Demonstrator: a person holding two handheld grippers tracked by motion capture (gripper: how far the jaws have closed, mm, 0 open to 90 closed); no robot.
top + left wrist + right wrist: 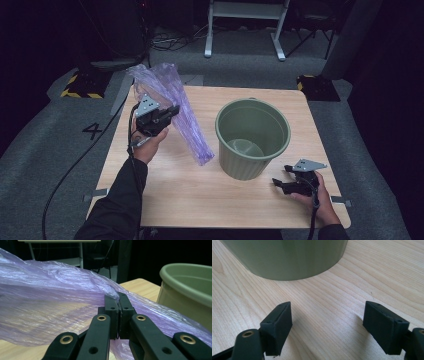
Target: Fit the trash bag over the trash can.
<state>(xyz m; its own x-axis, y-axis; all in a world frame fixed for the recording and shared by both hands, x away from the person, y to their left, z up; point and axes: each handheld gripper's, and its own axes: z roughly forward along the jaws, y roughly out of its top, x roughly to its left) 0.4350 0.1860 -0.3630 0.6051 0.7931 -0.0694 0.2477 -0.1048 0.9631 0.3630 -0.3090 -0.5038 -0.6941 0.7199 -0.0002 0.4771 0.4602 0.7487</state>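
Observation:
A thin purple plastic bag (172, 107) hangs lifted over the left half of the table, its lower end near the wood beside the bucket. My left gripper (172, 111) is shut on the bag's film; in the left gripper view the jaws pinch the bag (50, 302) at the left gripper (119, 302) tips. A green bucket (252, 137) stands upright at mid-table, empty inside. My right gripper (280, 184) rests low on the table to the right of the bucket, open, with bare wood between its fingers (278, 325). The bucket's wall (287, 257) is just ahead of it.
The wooden table (200, 195) has free room in front of the bucket. Behind it on the grey carpet stand a white frame (245, 25) and black bases with yellow stripes (82, 85). Cables trail off the left side.

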